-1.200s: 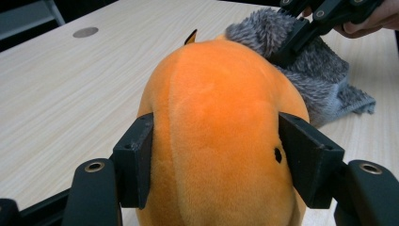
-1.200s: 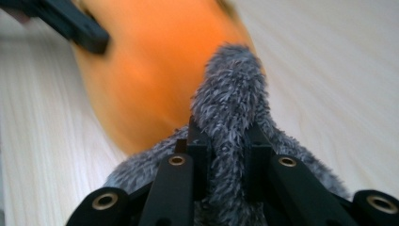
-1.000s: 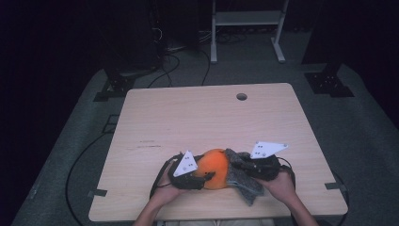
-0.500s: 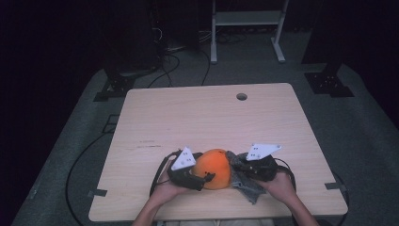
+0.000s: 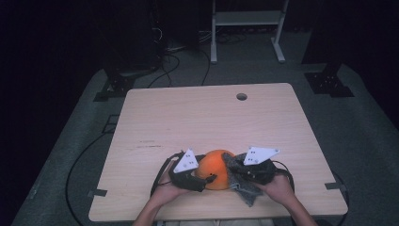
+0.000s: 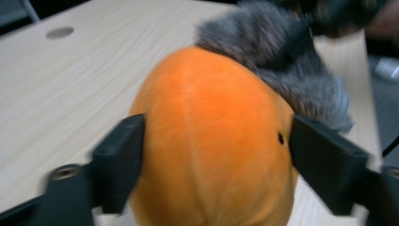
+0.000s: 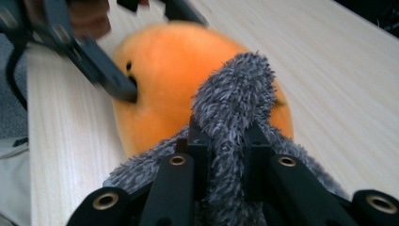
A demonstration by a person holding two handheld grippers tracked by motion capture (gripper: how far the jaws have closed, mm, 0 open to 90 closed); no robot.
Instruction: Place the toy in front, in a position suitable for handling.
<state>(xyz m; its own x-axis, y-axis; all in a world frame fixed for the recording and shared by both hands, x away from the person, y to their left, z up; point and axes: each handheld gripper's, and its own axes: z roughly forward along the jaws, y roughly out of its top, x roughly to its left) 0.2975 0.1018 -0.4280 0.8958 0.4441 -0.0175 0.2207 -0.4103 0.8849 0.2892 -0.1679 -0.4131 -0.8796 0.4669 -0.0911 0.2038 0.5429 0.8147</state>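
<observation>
Down on the pale wooden desk (image 5: 188, 117), the left gripper (image 6: 214, 141) has its fingers closing around a round orange plush ball (image 6: 211, 141), touching both sides, while the right gripper (image 7: 221, 141) clamps a fuzzy grey cloth (image 7: 235, 94).

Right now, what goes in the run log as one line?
left gripper: jaws just closing, pads touching orange ball | right gripper: shut on grey fuzzy cloth, draped against ball | ball on table, near edge
</observation>
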